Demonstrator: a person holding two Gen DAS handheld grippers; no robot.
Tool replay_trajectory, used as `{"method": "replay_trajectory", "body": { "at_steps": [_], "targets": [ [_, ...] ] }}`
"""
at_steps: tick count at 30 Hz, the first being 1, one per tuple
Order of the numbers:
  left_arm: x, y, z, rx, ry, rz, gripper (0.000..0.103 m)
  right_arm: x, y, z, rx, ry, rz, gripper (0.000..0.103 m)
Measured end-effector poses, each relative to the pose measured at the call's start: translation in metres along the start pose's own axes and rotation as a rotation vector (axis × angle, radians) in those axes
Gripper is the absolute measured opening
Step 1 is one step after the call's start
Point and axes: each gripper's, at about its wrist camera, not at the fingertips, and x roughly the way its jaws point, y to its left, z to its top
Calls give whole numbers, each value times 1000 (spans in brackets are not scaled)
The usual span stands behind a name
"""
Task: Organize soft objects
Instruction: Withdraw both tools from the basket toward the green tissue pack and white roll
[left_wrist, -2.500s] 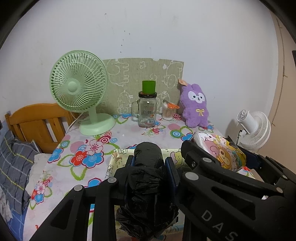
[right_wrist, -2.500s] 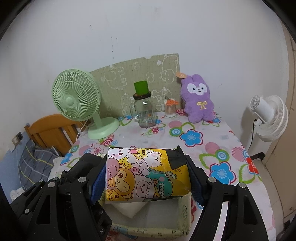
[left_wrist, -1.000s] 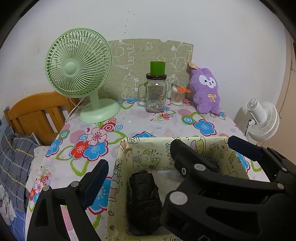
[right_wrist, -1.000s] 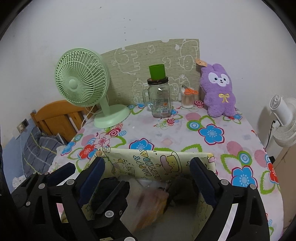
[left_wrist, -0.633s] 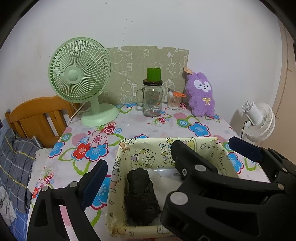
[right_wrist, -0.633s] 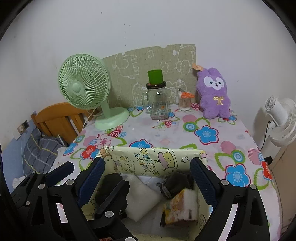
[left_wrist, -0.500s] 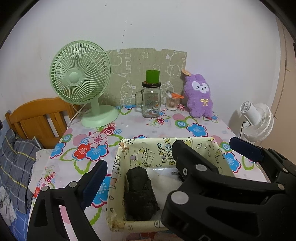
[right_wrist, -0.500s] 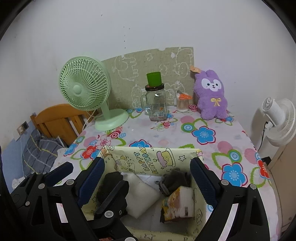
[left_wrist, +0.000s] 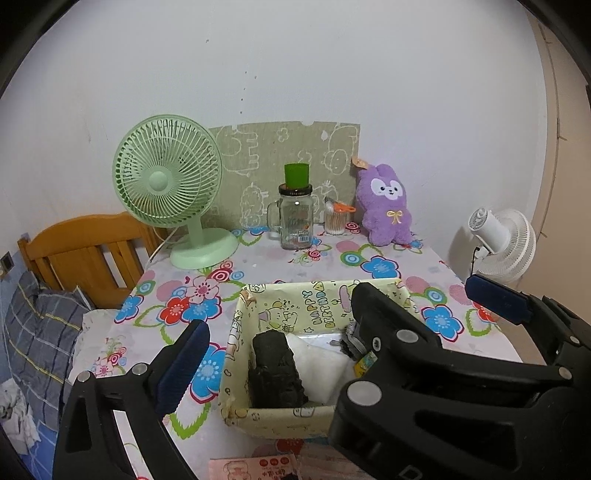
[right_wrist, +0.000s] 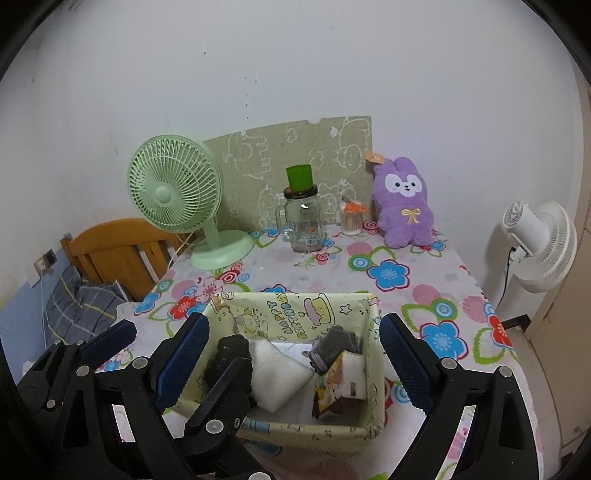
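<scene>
1. Both grippers now empty. Left gripper (left_wrist: 332, 325) jaws wide and opening a bit more, nothing btw them; right gripper (right_wrist: 293, 350) jaws spread wide too, nothing held.
2. What changed: a couple secs ago I had the black roll (left_wrist: 275, 369) pinched in the left and the cartoon pack (right_wrist: 341, 384) in the right. Both are released now and lie in the box (right_wrist: 295, 306).
3. Where they sit: black roll along the box's left wall, upright-ish; cartoon pack in the right front corner, leaning on the wall. Btw them a white pad (right_wrist: 277, 373); a grey bundle (right_wrist: 334, 345) just behind the pack.
4. Since the drop both grippers pulled back and up. The whole box is in view now, w/ the jaws clear of its rim.
5. Meaning for the task: I'd say this drop-off is done, both tools free for the next pick.
6. Candidate left: purple plush (right_wrist: 402, 206) at the back of the table (right_wrist: 424, 288), well apart from the box, beside the jar (right_wrist: 303, 221). Prob. next, can't be sure.
7. Something pink lies at the near table edge in the left view, cut off, can't tell what it is.
</scene>
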Motion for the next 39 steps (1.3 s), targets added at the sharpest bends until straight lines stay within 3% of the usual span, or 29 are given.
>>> {"method": "replay_trajectory", "body": {
  "at_steps": [25, 39],
  "targets": [
    [-60, -21, -28, 33, -58, -22, 101, -75, -4, -31, 18, -58, -67, 96],
    [-77, -26, -58, 44, -63, -5, 100, -95, -2, -63, 26, -70, -123, 96]
  ]
}}
